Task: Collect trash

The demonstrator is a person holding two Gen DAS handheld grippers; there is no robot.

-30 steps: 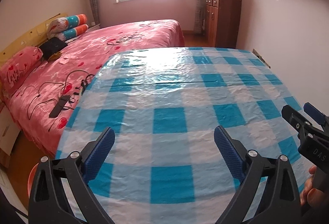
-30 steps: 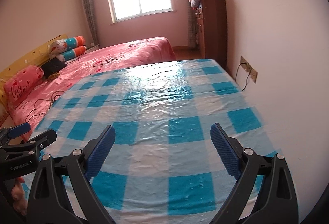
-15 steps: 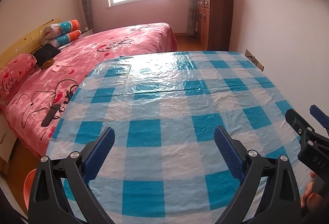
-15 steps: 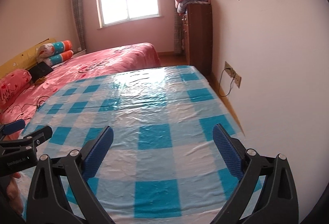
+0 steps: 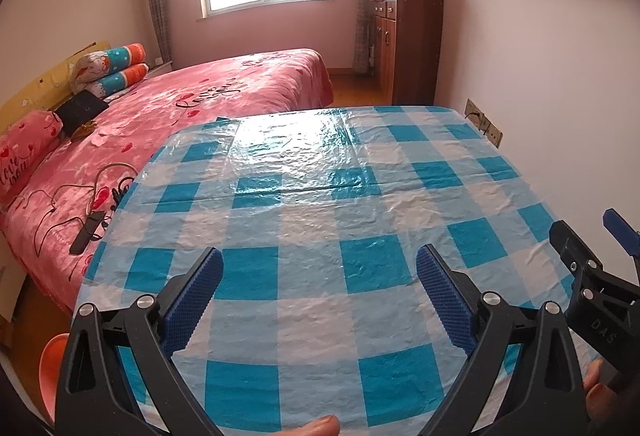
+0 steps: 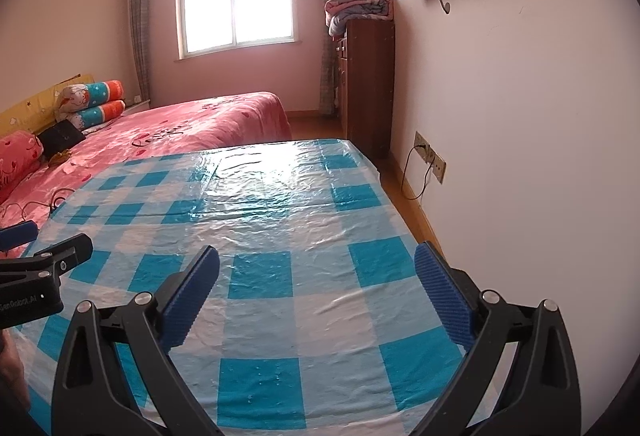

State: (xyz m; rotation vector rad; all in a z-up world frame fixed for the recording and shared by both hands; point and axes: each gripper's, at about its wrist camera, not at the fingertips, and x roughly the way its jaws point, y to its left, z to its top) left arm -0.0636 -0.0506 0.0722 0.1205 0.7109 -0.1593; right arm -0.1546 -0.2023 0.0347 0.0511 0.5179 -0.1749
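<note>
Drew both spread, empty claws, left claw (image 5: 319, 276) and right claw (image 6: 316, 276), back over the checked desk (image 5: 320, 204), revealing more wall.

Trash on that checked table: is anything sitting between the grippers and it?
No trash shows in either view. The blue-checked tablecloth lies bare ahead of the open left gripper and the open right gripper, so nothing visible blocks them, but there is no visible target either.

orange rounded container (image 5: 51, 358) low beside the checked table (image 5: 320, 220), mostly cut off, kind unclear
</note>
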